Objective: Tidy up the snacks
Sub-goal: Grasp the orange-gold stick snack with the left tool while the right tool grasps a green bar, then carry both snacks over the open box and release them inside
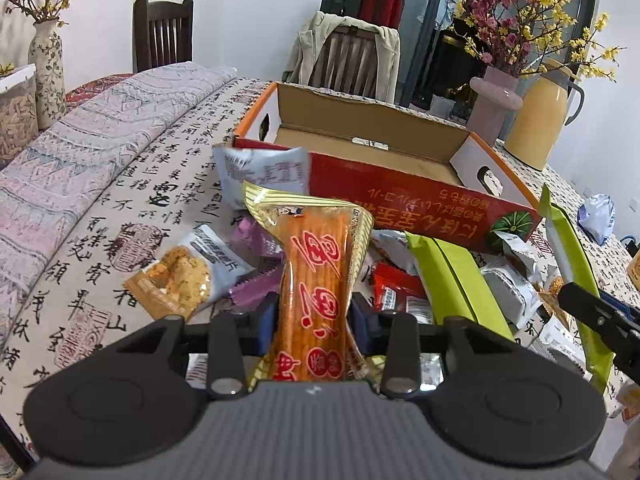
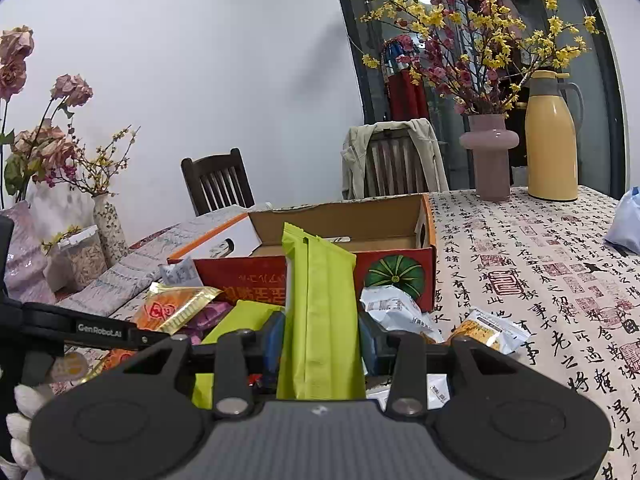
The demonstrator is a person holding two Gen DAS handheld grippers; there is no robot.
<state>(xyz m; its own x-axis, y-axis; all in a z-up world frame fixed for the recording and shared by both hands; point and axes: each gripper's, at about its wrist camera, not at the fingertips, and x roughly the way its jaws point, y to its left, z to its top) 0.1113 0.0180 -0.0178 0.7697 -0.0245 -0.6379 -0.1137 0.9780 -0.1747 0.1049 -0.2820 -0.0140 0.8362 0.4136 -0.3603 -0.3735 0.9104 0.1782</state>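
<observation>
Left fingers clamped mid-length on orange snack stick pack, right fingers on green pouch, frame centre before open box: light, crinkly, slippery, probably crushable.

At upper right of your right wrist view you see a yellow thermos beside a pink vase of blossom branches. A jacket-draped chair sits behind the calligraphy tablecloth; a dark chair stands further left.
</observation>
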